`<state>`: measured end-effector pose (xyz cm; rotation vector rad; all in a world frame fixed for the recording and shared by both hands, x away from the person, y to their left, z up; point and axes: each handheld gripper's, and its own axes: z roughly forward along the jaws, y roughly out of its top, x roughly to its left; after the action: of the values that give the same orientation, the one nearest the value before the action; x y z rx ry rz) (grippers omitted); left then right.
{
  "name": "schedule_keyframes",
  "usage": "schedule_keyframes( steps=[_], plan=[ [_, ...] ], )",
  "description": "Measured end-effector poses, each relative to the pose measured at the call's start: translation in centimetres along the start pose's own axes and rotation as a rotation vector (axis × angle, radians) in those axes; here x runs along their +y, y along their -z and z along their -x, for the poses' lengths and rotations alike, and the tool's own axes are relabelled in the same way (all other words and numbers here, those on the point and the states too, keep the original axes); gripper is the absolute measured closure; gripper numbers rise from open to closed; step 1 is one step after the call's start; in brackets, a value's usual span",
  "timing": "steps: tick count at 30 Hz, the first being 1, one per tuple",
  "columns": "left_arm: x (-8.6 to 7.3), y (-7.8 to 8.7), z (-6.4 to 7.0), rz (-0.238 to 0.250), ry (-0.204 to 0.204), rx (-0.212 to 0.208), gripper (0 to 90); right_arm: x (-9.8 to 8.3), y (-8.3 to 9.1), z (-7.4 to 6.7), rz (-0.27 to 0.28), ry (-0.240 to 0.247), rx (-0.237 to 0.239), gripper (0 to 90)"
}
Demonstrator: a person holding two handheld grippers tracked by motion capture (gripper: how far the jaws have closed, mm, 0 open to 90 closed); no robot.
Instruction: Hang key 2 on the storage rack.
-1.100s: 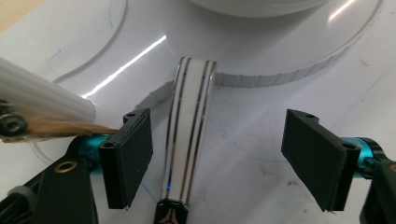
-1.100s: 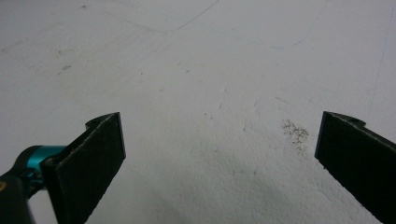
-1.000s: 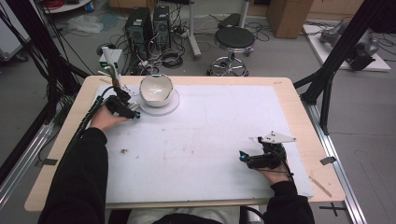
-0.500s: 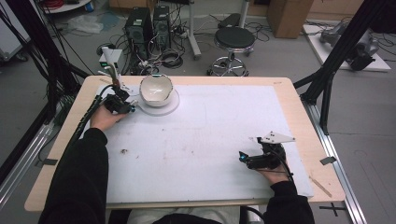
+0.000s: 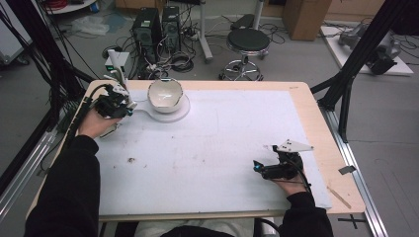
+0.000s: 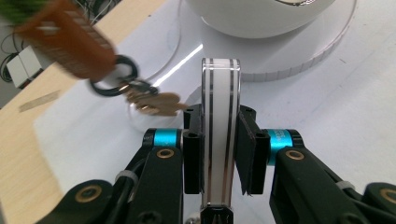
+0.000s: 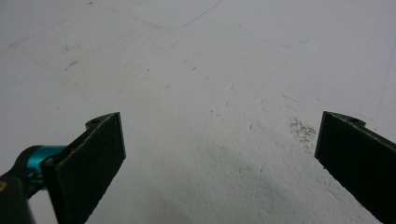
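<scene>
At the near right corner of the surface (image 5: 316, 118), the right gripper (image 5: 261, 168) rests low over the white mat (image 5: 222, 138), its jaws spread wide with nothing between them. Near the far left corner, the left gripper (image 6: 219, 154) has its jaws just closed, pinching a flat white strip with dark stripes (image 6: 220, 116) set on edge. Just left of it hangs a blurred brown key fob (image 6: 70, 44) with a black ring and brass key (image 6: 156, 103). Beyond, near the far edge, a white bowl (image 5: 165, 94) stands on a round clear base (image 5: 170, 109).
</scene>
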<state>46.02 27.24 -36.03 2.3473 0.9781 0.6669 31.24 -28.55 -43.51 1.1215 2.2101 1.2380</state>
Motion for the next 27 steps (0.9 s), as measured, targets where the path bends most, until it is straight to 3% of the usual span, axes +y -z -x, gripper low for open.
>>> schedule_keyframes(
  steps=[2, 4, 8, 12, 18, 22, 23, 27],
  plan=[
    [-0.1, 0.6, -0.2, 0.01, 0.007, 0.006, 74.4, 0.0, 0.0, 0.0, 0.004, -0.002, 0.0, 0.7],
    [-0.4, 2.2, -1.0, 0.056, 0.028, 0.005, 74.4, 0.1, 0.0, 0.0, 0.008, 0.0, -0.006, 0.8],
    [-0.7, 4.0, -1.8, 0.103, 0.043, 0.015, 74.4, 0.1, 0.1, 0.1, 0.017, -0.001, -0.011, 0.8],
    [-0.7, 5.0, -2.1, 0.122, 0.048, 0.015, 74.4, 0.1, 0.1, 0.0, 0.017, -0.004, -0.012, 0.8],
    [-0.6, 6.8, -2.9, 0.19, 0.054, 0.04, 74.3, 0.1, 0.2, 0.0, 0.013, -0.002, -0.016, 0.8],
    [-0.5, 7.8, -3.8, 0.221, 0.068, 0.071, 74.3, 0.1, 0.2, 0.1, 0.014, -0.007, -0.019, 0.8],
    [-0.6, 8.2, -4.2, 0.258, 0.071, 0.103, 74.3, 0.1, 0.2, 0.1, 0.014, -0.007, -0.02, 0.7],
    [-0.8, 8.3, -4.9, 0.296, 0.109, 0.14, 74.4, 0.1, 0.2, 0.0, 0.012, -0.007, -0.018, 0.8]
  ],
)
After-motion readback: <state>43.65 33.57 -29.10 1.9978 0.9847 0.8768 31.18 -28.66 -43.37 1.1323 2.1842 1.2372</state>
